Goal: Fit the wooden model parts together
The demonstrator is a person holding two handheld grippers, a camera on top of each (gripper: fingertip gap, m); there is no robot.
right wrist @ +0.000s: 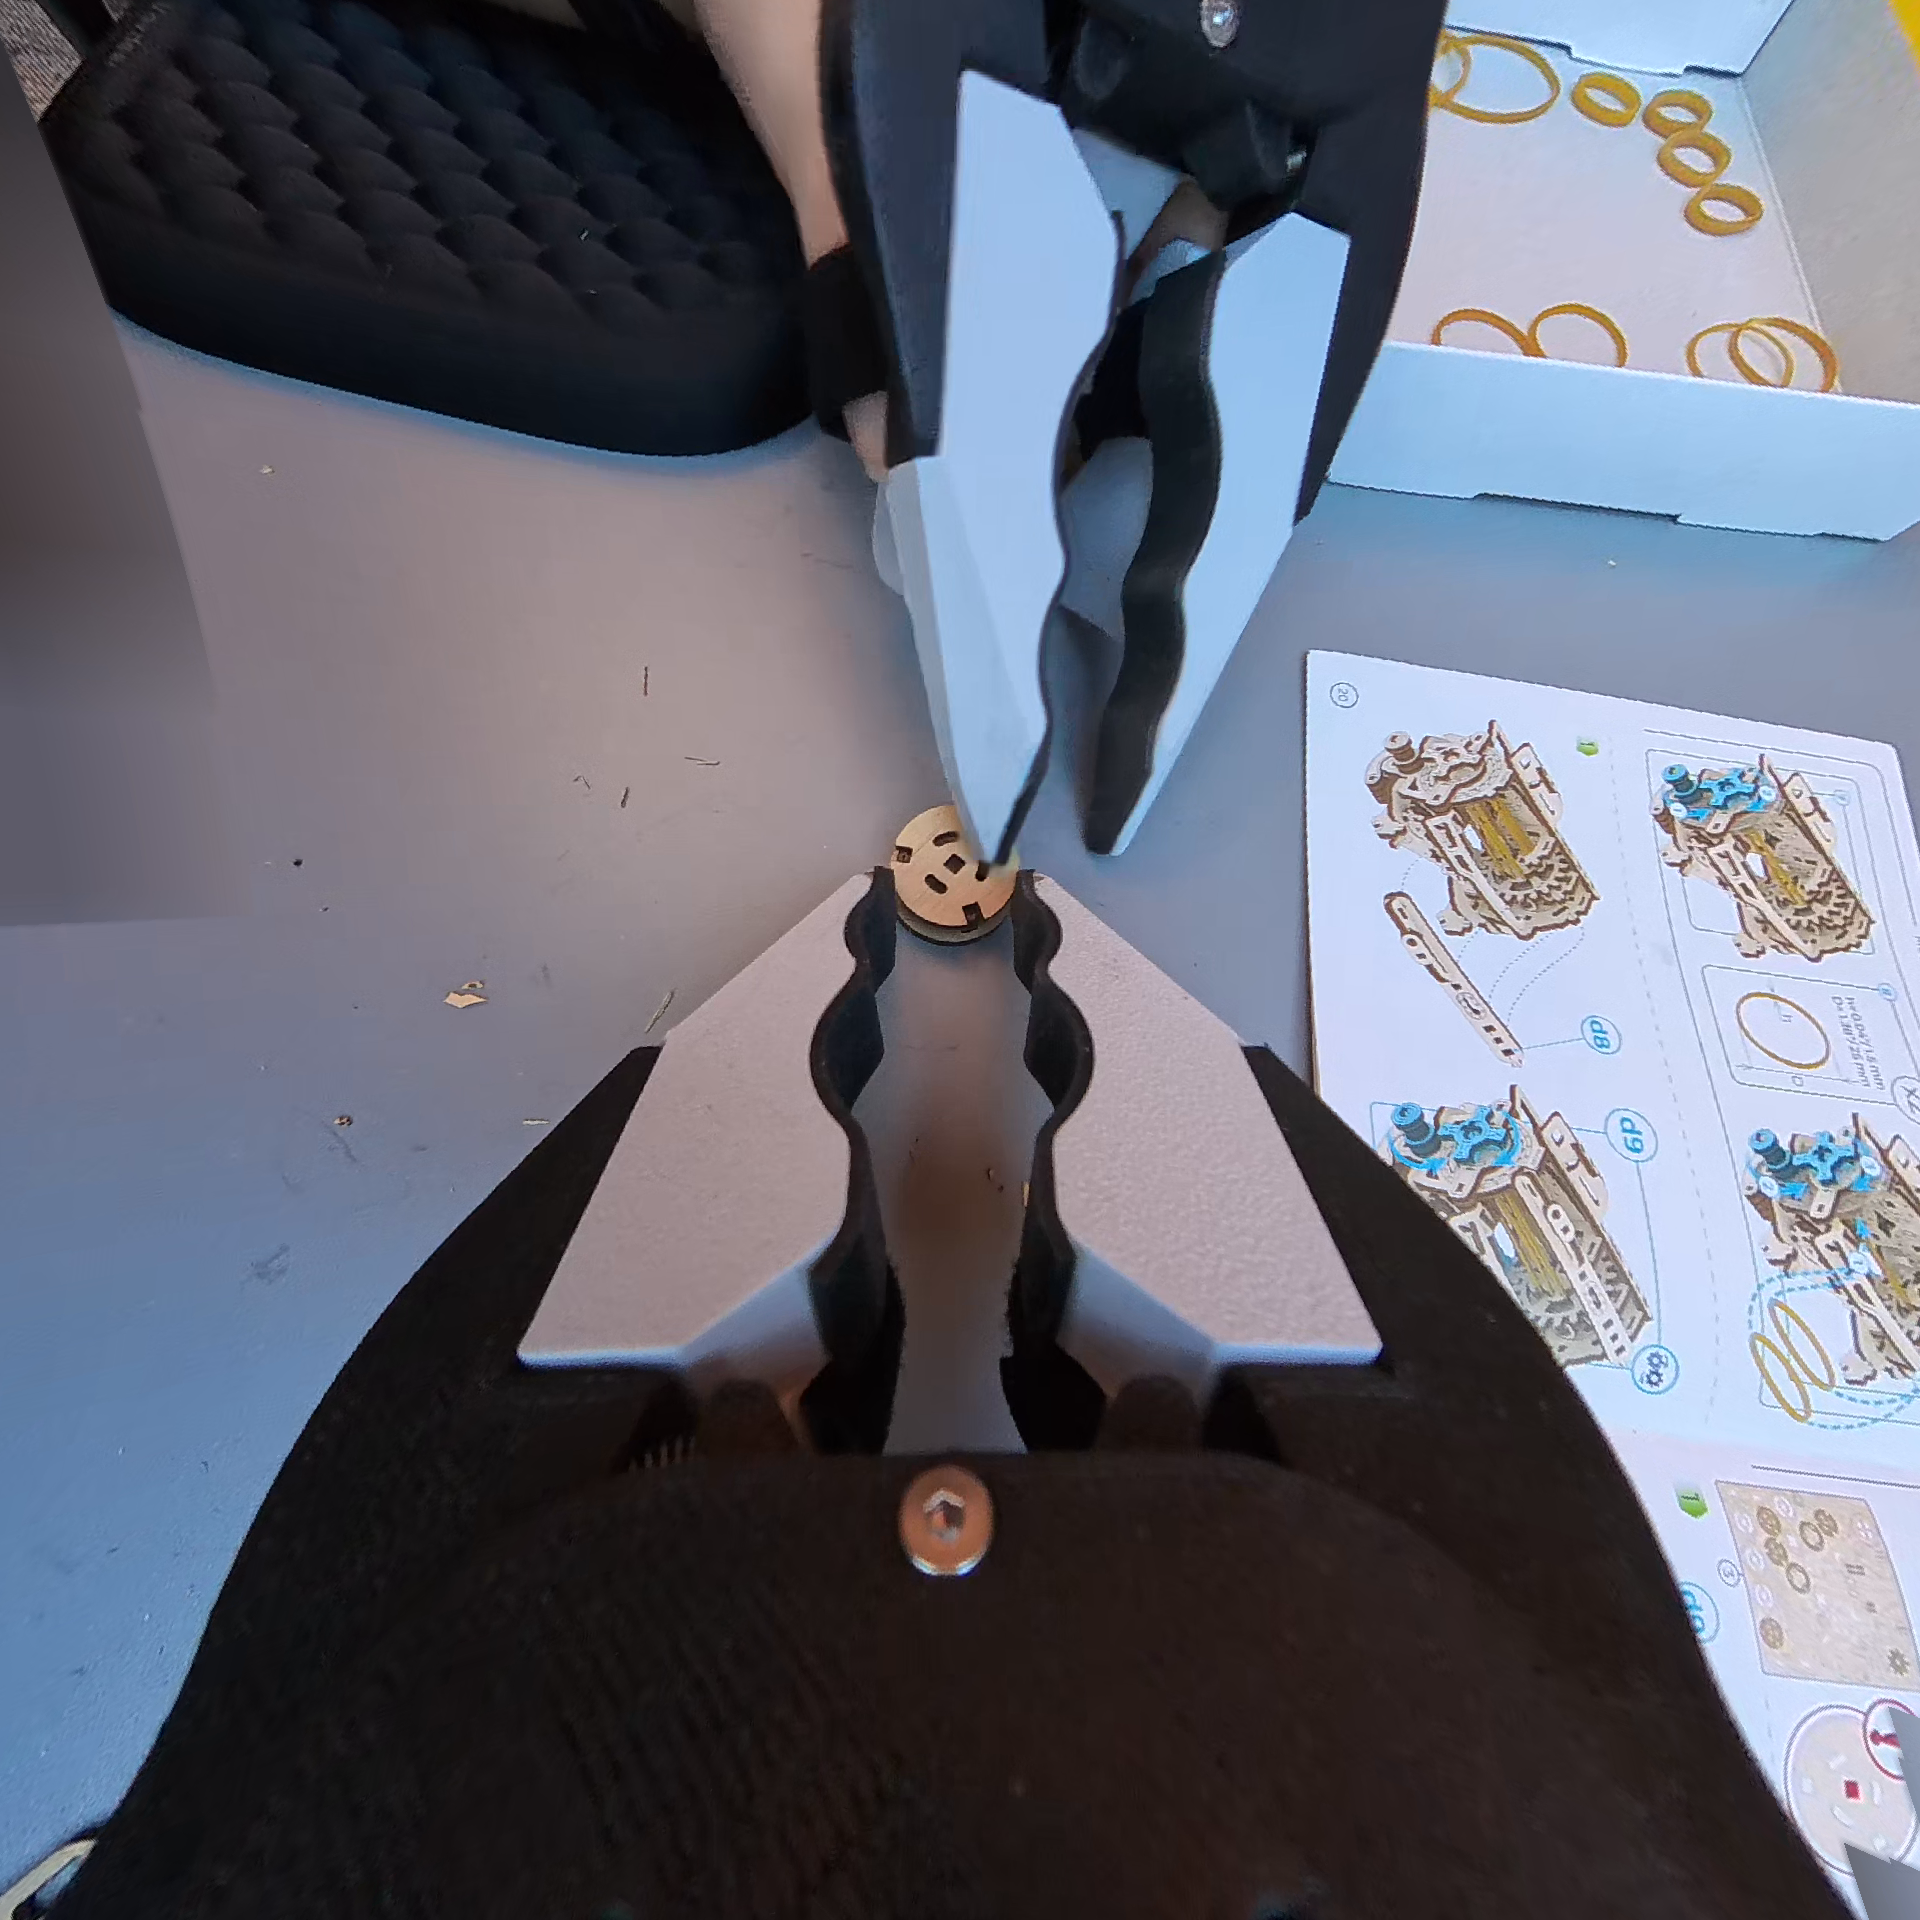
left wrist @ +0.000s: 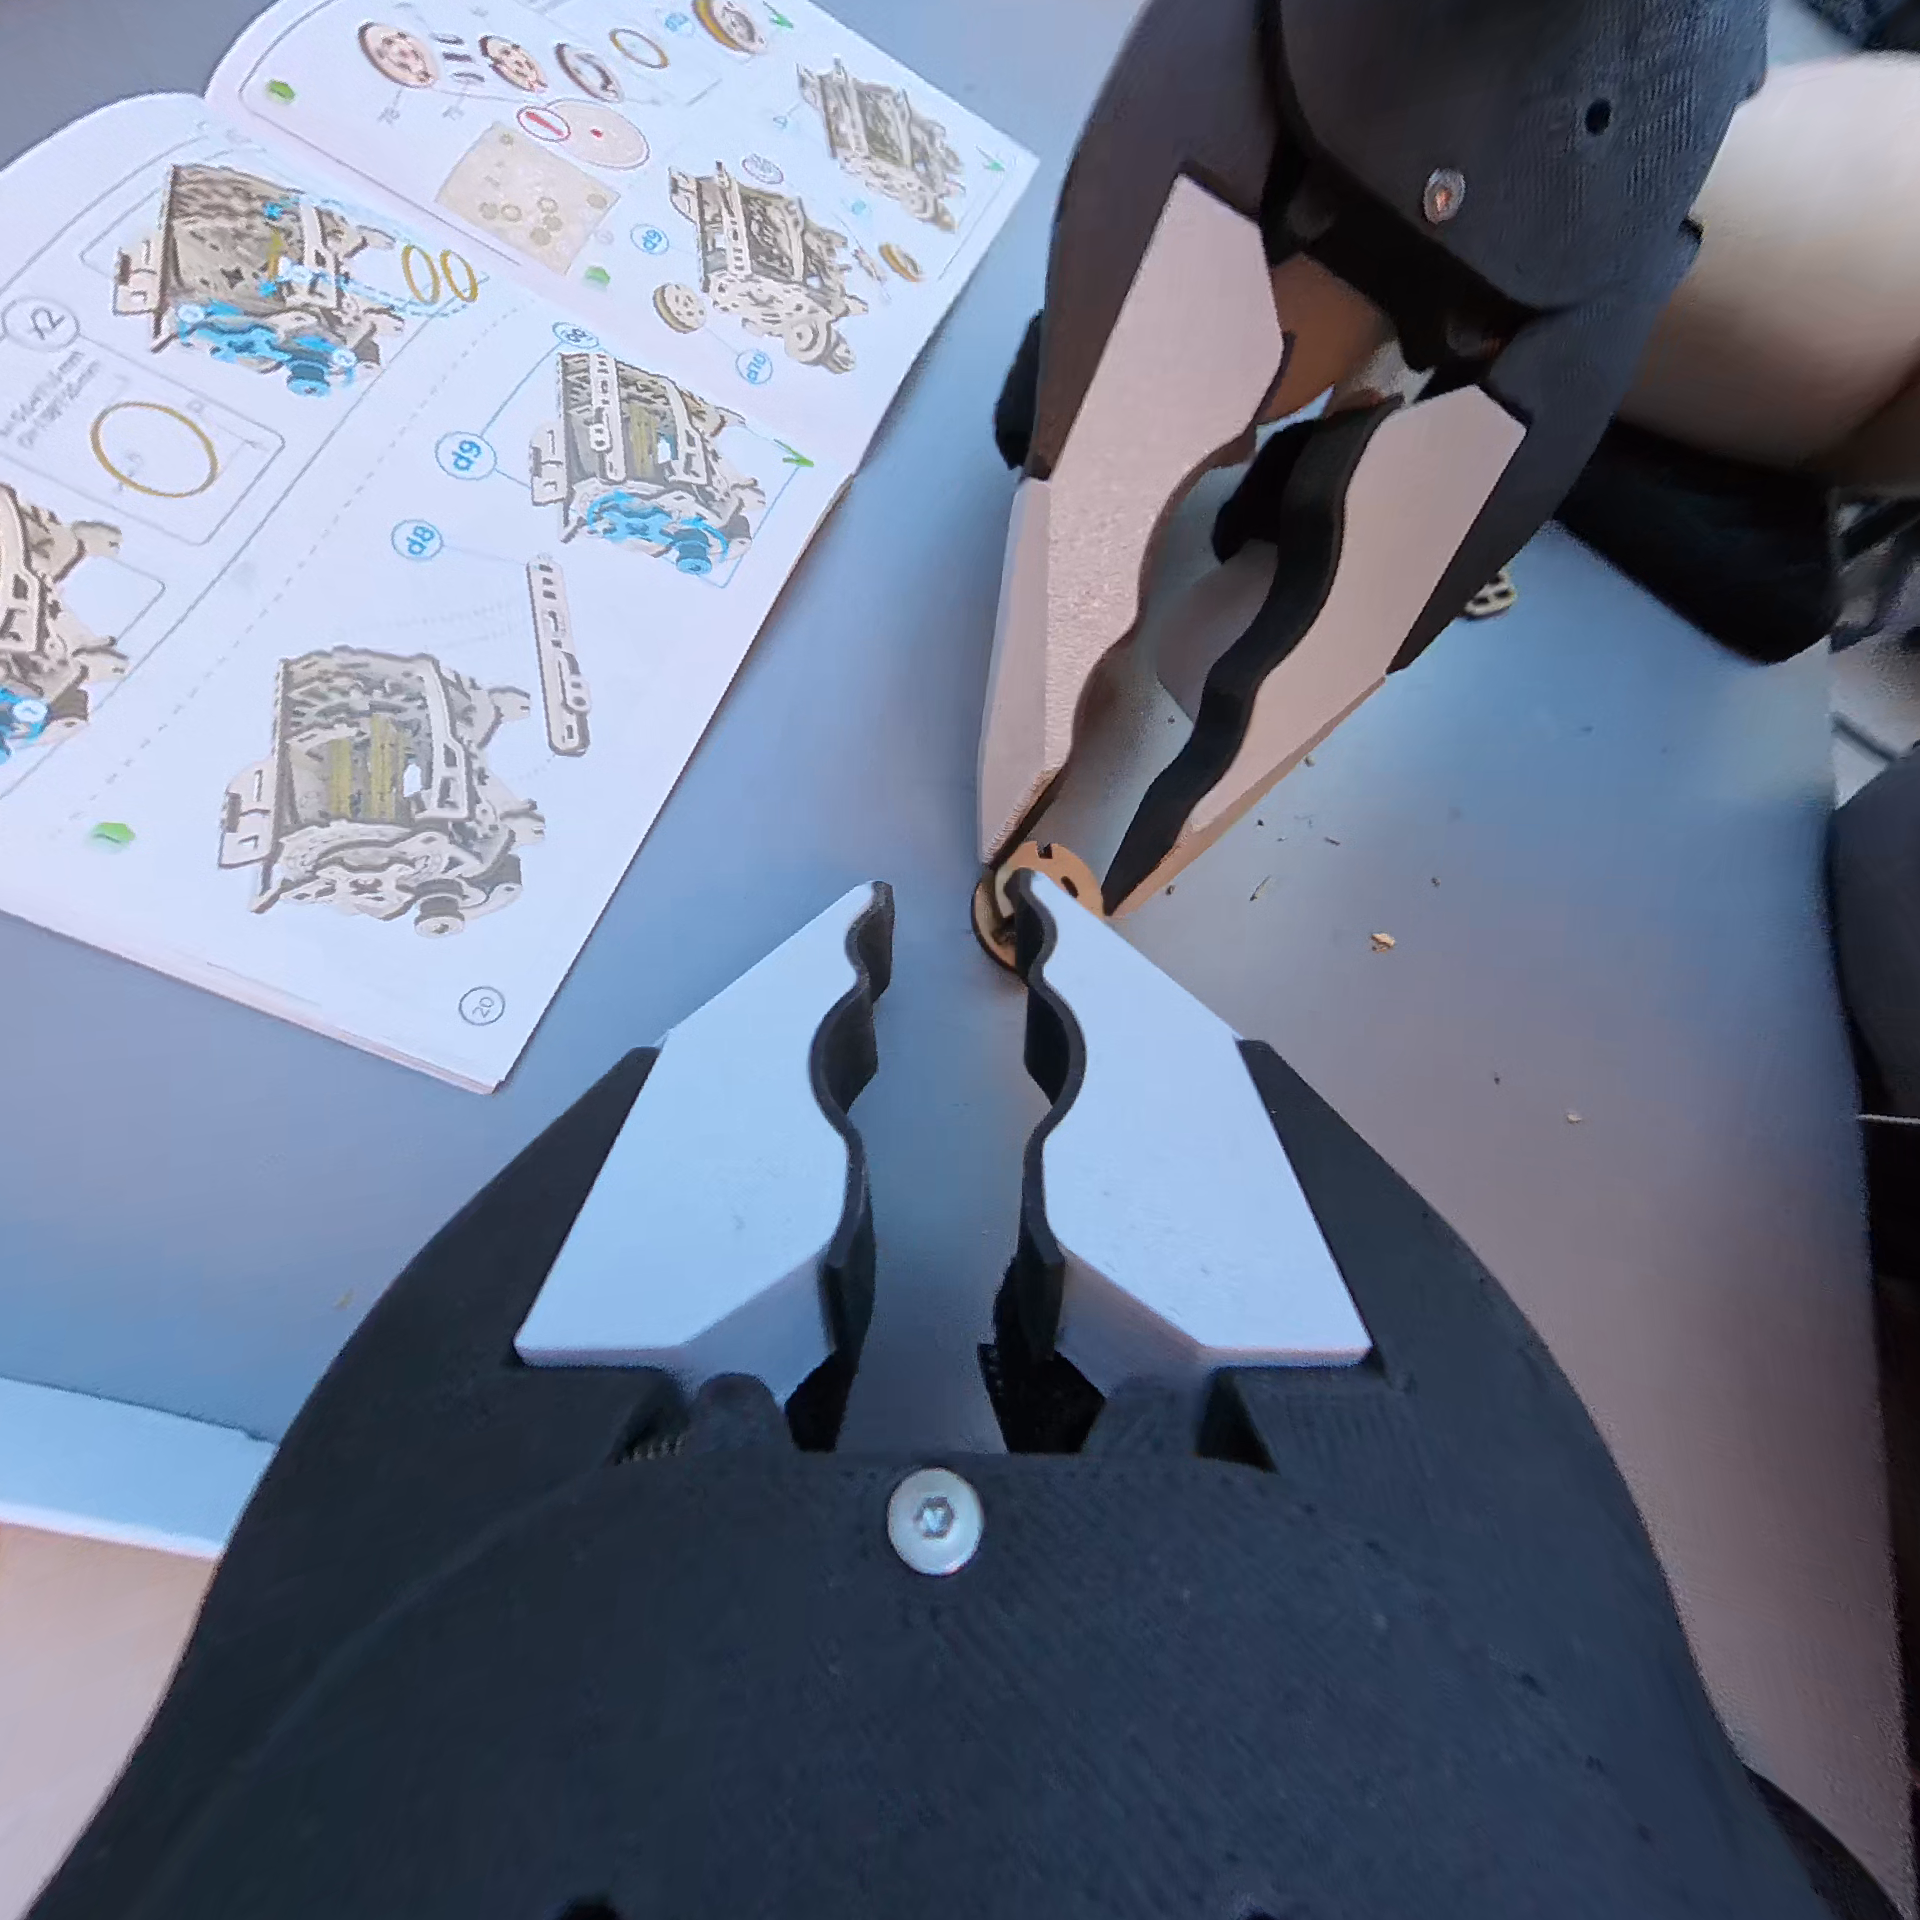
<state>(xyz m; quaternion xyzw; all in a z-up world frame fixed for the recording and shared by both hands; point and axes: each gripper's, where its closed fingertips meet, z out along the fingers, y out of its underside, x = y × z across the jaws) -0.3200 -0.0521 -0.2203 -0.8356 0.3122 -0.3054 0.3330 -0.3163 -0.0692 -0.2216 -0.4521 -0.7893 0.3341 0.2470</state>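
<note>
step in hand: seating the wooden disc (right wrist: pixel 948 881) on the grey surface (right wrist: pixel 436 727). right hand-held gripper (right wrist: pixel 954 896) brackets the disc, jaws narrowly parted. left hand-held gripper (left wrist: pixel 956 902) is parted; one tip presses the disc. next move needs steady downward pressure.

Your left gripper (left wrist: pixel 956 914) covers part of the wooden disc (left wrist: pixel 1049 873) in the left wrist view. The instruction booklet (right wrist: pixel 1621 1091) runs off the picture's right edge near the worktop's edge; so does the white box (right wrist: pixel 1621 457) of rubber bands.
</note>
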